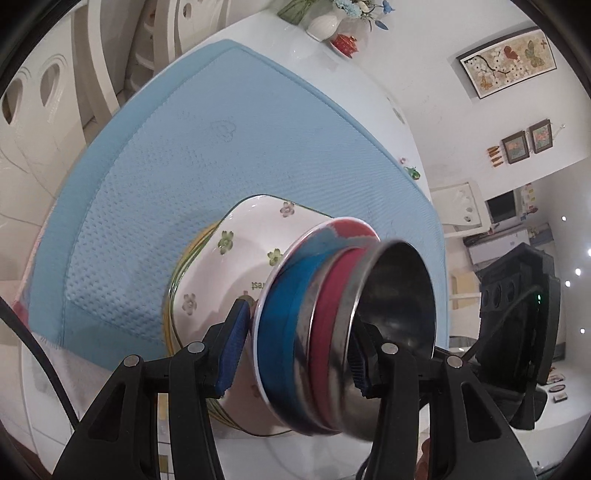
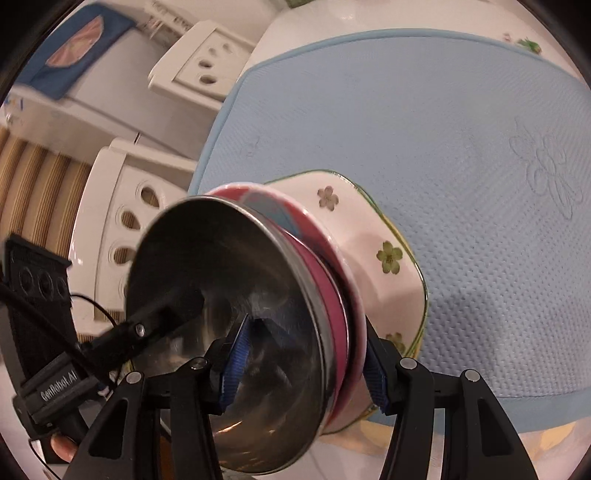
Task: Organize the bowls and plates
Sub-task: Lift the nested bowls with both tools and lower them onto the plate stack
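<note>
A nested stack of dishes is held tilted on its side above the blue mat (image 1: 236, 140). It has a steel bowl (image 1: 399, 295) inside, a red-rimmed dish (image 1: 328, 325), a blue dish (image 1: 284, 325) and a white flowered square bowl (image 1: 236, 258) outermost. My left gripper (image 1: 295, 343) is shut across the stack's rims, one pad outside, one inside the steel bowl. My right gripper (image 2: 299, 362) is shut on the same stack from the opposite side; the steel bowl (image 2: 229, 325) and the flowered bowl (image 2: 384, 258) fill its view.
The blue mat (image 2: 443, 147) covers a white table (image 1: 354, 74). A white vase (image 1: 325, 22) and a small red pot (image 1: 345, 44) stand at the table's far end. White chairs (image 2: 122, 206) stand beside the table.
</note>
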`<state>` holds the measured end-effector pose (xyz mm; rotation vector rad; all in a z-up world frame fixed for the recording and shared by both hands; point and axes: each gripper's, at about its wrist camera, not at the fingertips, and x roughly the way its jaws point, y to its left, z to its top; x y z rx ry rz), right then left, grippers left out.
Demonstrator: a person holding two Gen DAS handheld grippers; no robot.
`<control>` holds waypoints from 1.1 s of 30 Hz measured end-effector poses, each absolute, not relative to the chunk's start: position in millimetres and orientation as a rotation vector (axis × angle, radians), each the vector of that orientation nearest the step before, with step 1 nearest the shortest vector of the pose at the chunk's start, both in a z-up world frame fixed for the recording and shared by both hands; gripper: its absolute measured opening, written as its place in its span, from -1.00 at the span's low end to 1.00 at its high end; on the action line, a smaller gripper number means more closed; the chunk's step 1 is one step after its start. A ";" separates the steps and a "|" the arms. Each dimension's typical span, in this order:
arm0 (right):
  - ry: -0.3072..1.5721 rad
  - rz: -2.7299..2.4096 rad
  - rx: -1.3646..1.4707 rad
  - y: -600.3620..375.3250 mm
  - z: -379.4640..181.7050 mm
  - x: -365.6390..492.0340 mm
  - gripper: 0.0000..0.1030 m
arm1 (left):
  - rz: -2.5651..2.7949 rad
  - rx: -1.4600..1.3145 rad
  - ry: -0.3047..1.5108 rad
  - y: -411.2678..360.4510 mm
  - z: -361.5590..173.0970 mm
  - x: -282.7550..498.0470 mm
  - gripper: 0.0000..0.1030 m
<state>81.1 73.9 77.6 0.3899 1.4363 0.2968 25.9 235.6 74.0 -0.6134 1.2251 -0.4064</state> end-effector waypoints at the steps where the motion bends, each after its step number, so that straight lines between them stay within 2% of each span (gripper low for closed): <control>1: 1.434 0.288 0.393 72.7 78.0 81.8 0.06 | -0.419 -0.624 1.230 237.4 72.4 26.5 -0.13; 6: 1.433 0.248 0.452 65.7 85.0 90.8 0.06 | -0.468 -0.664 1.214 252.2 75.3 32.3 -0.13; 15: 1.338 0.242 0.505 55.4 138.0 52.8 0.07 | -0.563 -0.581 1.119 267.5 117.5 22.2 -0.13; 19: 1.250 0.243 0.329 75.5 173.0 36.6 0.10 | -0.454 -0.371 1.015 259.2 148.9 1.4 -0.08; 22: 1.196 0.170 0.139 92.8 190.8 23.0 0.11 | -0.377 -0.227 0.941 244.1 172.5 -17.4 0.05; 25: 1.211 0.067 0.005 98.9 193.7 8.4 0.12 | -0.327 -0.126 0.883 229.5 190.4 -38.1 0.07; 28: 1.273 0.025 0.042 84.0 190.4 -10.8 0.11 | -0.281 -0.101 0.859 223.0 201.2 -61.7 0.13; 33: 1.256 -0.041 0.053 70.4 205.5 -49.0 0.11 | -0.227 -0.140 0.890 221.3 205.3 -98.0 0.17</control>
